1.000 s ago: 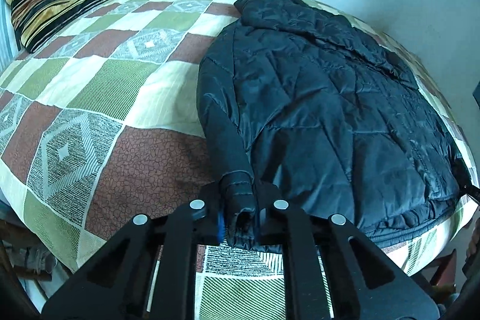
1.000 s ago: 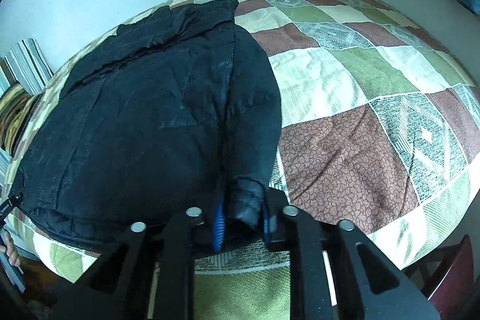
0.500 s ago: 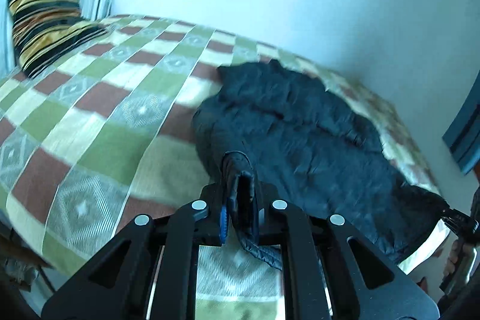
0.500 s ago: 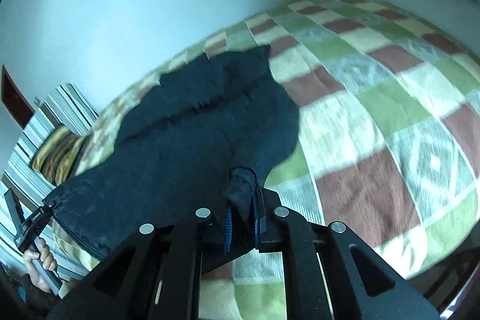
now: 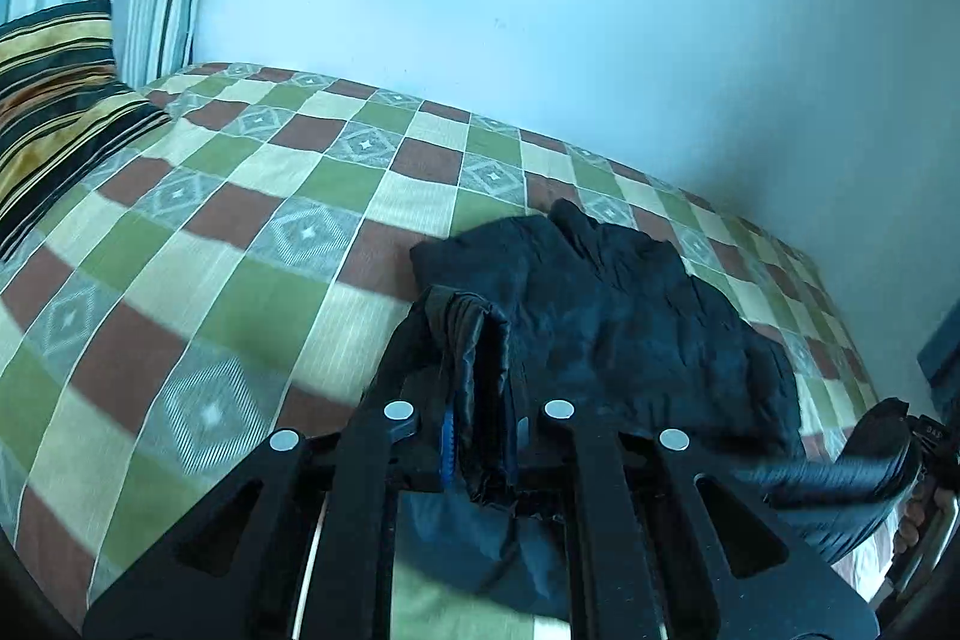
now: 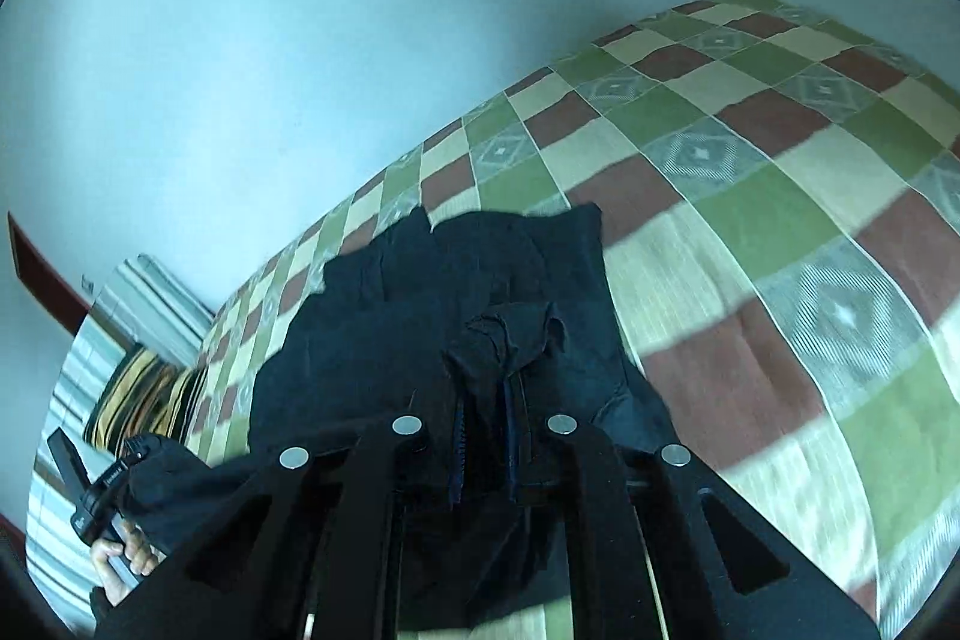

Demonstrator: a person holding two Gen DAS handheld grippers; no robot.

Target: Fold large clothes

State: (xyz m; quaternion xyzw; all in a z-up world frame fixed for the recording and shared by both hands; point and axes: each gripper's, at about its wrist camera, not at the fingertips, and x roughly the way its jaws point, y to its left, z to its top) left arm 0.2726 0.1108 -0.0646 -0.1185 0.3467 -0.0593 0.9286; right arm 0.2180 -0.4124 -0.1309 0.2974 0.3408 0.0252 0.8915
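Jacket: our dark puffer jacket [image 5: 624,316] lay on the checked bedspread [image 5: 252,232], far end resting flat, near end raised off the bed by us.
L grip: left gripper [image 5: 480,436] was clamped on a bunched near-edge corner of the jacket, fabric squeezed betw. the fingers (blue pad just visible at the side).
R grip: right gripper [image 6: 486,451] was likewise pinched tight on the opposite near corner.
Why held so: we judged both corners were gripped so the near edge could travel as one line toward the collar end, i.e. a halfway fold.
Why far end stayed down: prob. its weight anchored the jacket, letting us fold w/o dragging it.
Pillows: striped pillows [image 5: 66,100] sat at the head of the bed, well apart from the jacket.
Risk: slick, puffy fabric could slip or bulge; we'd need even height on both sides.
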